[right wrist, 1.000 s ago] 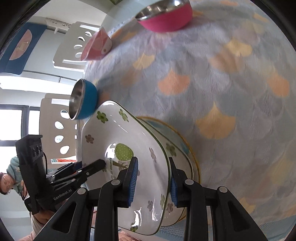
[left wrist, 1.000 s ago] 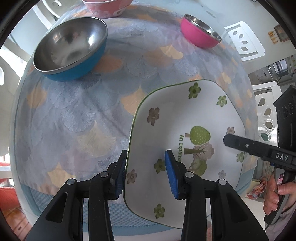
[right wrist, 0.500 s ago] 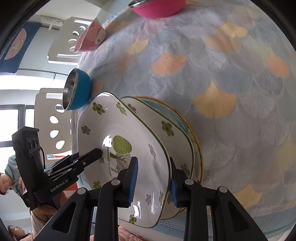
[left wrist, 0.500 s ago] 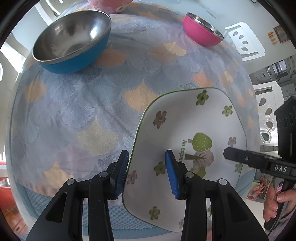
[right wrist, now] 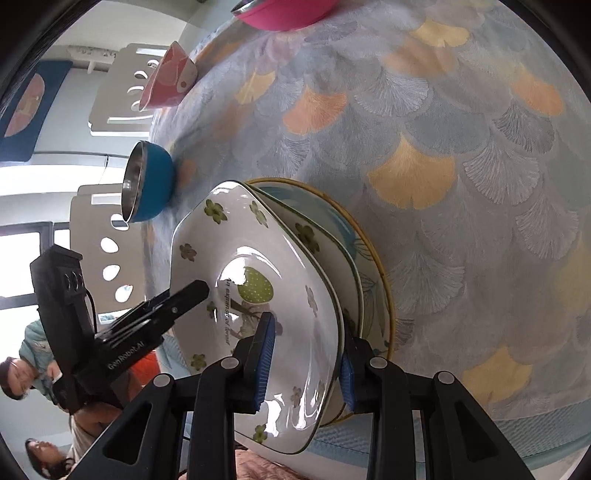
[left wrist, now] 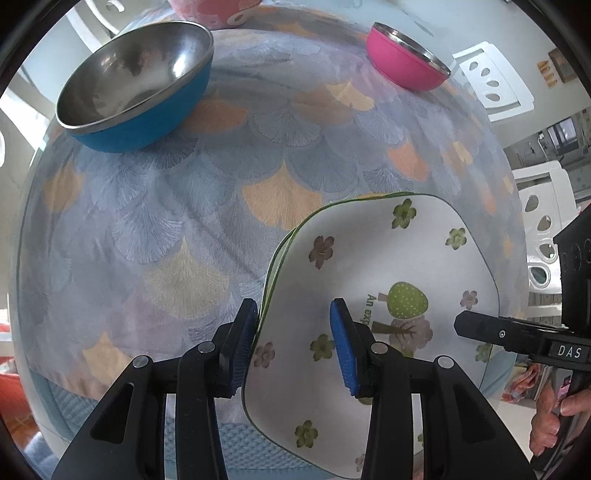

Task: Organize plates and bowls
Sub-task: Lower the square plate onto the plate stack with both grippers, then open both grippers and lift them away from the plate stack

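Observation:
A white square plate with green flowers and a tree (left wrist: 373,280) (right wrist: 258,280) is held between both grippers near the table's front edge. My left gripper (left wrist: 291,343) is shut on its left rim. My right gripper (right wrist: 304,363) is shut on its opposite rim. The plate sits tilted over a second flowered plate (right wrist: 321,243) and a round yellow-rimmed plate (right wrist: 373,258) stacked below it. A blue steel bowl (left wrist: 136,85) (right wrist: 147,188), a pink steel bowl (left wrist: 406,55) (right wrist: 288,14) and a pink patterned bowl (right wrist: 168,77) stand further back.
The table carries a blue-grey cloth with fan patterns (left wrist: 221,184). White chairs (left wrist: 491,81) (right wrist: 122,85) stand around it. The table's front edge (left wrist: 110,410) lies just below the grippers.
Both grippers have carried the flowered plate forward across the table and lowered it over the stacked plates, which now show beneath it.

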`<state>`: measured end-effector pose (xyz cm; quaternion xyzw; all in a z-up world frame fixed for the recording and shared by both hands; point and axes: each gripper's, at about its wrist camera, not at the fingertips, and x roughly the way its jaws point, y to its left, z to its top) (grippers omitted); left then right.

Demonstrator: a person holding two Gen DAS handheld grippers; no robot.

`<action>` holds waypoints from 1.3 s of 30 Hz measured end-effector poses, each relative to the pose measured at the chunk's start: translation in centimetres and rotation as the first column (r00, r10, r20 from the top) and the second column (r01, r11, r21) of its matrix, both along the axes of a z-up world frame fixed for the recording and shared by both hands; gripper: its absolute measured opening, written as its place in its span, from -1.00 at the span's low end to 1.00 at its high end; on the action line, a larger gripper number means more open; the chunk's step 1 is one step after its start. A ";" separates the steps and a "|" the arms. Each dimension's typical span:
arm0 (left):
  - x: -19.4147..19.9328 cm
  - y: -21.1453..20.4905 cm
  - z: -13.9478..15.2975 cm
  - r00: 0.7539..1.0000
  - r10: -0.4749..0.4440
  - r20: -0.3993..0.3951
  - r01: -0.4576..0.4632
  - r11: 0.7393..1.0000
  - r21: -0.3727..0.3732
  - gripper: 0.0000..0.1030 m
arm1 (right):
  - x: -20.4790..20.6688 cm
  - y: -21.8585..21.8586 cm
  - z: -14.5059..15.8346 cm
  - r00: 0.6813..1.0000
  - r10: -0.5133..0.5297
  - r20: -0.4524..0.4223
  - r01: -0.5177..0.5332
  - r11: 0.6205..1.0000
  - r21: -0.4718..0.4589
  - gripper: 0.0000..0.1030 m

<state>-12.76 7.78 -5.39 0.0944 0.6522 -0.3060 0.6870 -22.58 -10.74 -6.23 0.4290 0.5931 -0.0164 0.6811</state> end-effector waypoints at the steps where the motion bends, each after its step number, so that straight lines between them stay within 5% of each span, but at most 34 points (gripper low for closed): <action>1: 0.1 0.1 -0.1 1.000 0.007 -0.007 -0.007 1.000 -0.004 -0.29 | 0.0 0.0 0.0 1.000 0.005 -0.004 -0.005 1.000 0.002 -0.39; 14: 0.3 -0.2 -0.7 0.996 0.089 -0.007 -0.089 0.996 0.027 -0.20 | 0.5 -0.3 -0.6 0.998 0.046 -0.033 -0.044 0.997 0.060 -0.39; 31: 0.2 1.4 -0.5 0.979 0.203 -0.006 -0.202 0.978 0.053 -0.17 | 2.2 -0.2 -0.1 0.970 0.232 -0.068 -0.231 0.973 0.022 -0.39; 39: 0.2 2.1 0.4 0.976 0.215 0.021 -0.216 0.975 0.059 -0.19 | 1.8 -1.2 0.7 0.974 0.219 -0.055 -0.218 0.976 0.025 -0.39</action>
